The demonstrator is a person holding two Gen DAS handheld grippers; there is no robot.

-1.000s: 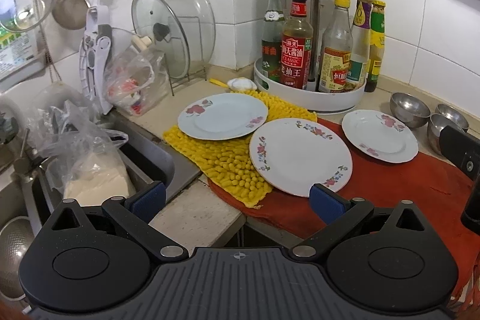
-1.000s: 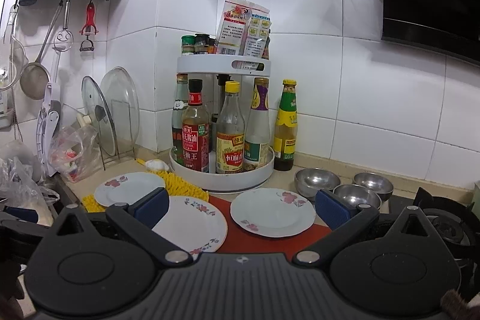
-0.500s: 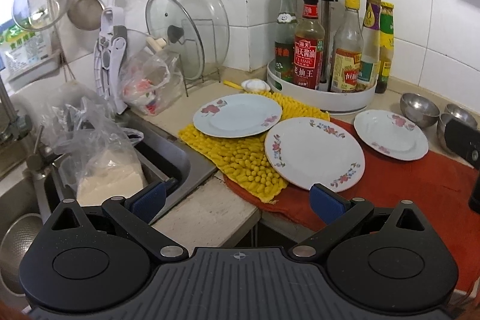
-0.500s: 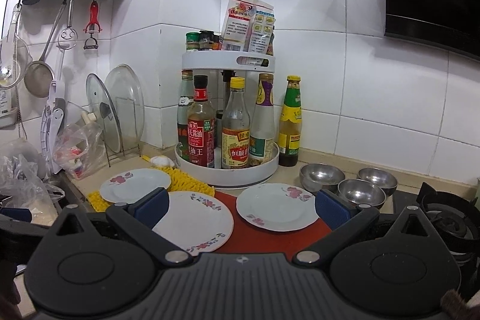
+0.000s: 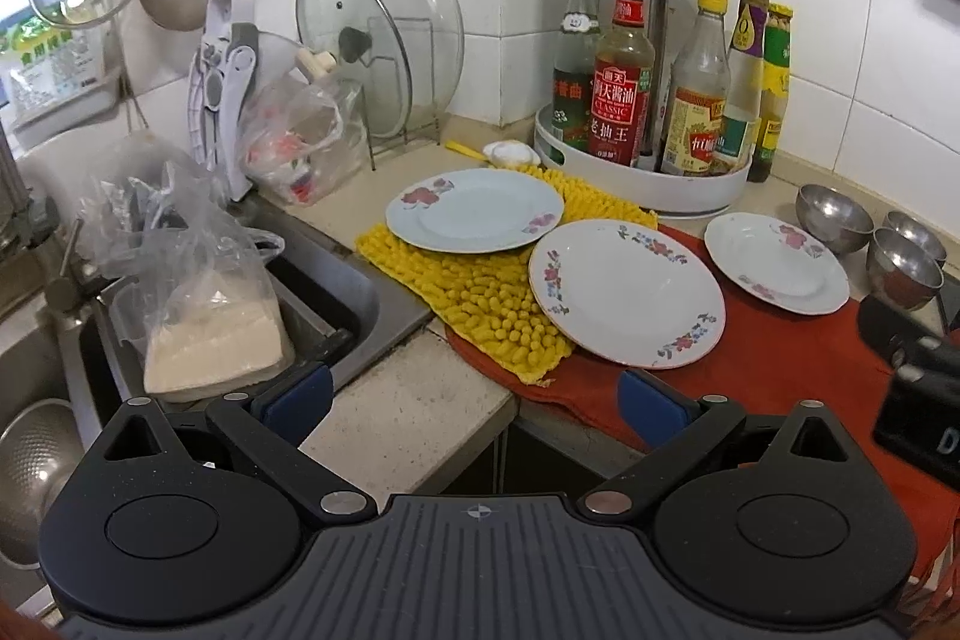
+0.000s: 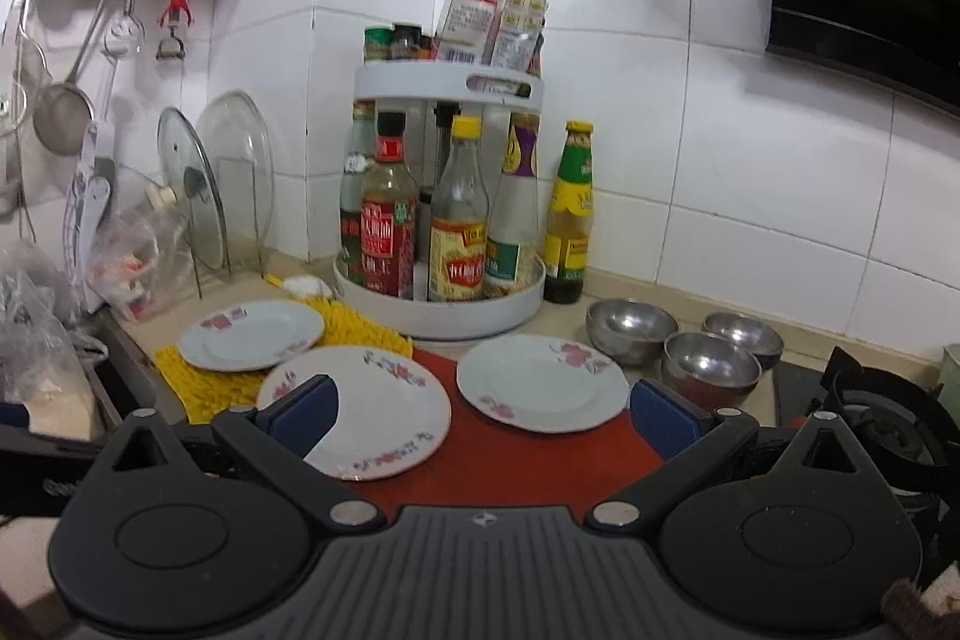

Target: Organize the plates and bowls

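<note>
Both grippers are hanging above the counter edge with nothing between their fingers. The left gripper (image 5: 474, 394) is holding its blue pads wide apart, empty. Ahead of its fingers, the big plate (image 5: 627, 293) is sitting just beyond the right pad, lying partly on the yellow mat (image 5: 480, 298) and partly on the red cloth (image 5: 798, 346). Farther ahead and a touch left, the left plate (image 5: 474, 210) is resting on the yellow mat. Off past the right pad, the right plate (image 5: 777, 262) is lying on the red cloth, and three steel bowls (image 5: 834, 218) are clustering beyond it, close together. Left of the left pad, a bag of white powder (image 5: 210, 334) is slumping in the sink (image 5: 354, 292).

The right gripper (image 6: 480, 409) is spreading its fingers wide too, gripping nothing. In its view the left pad is overlapping the near rim of the big plate (image 6: 372, 406), though contact cannot be told. The right plate (image 6: 540, 382) is lying between the two pads and a little ahead of them. The steel bowls (image 6: 711, 358) are waiting just beyond the right pad, beside the stove burner (image 6: 870, 412). Straight ahead, past the plates, the round bottle rack (image 6: 444, 304) is standing against the tiled wall, with the left plate (image 6: 252, 334) off beyond the left pad.
</note>
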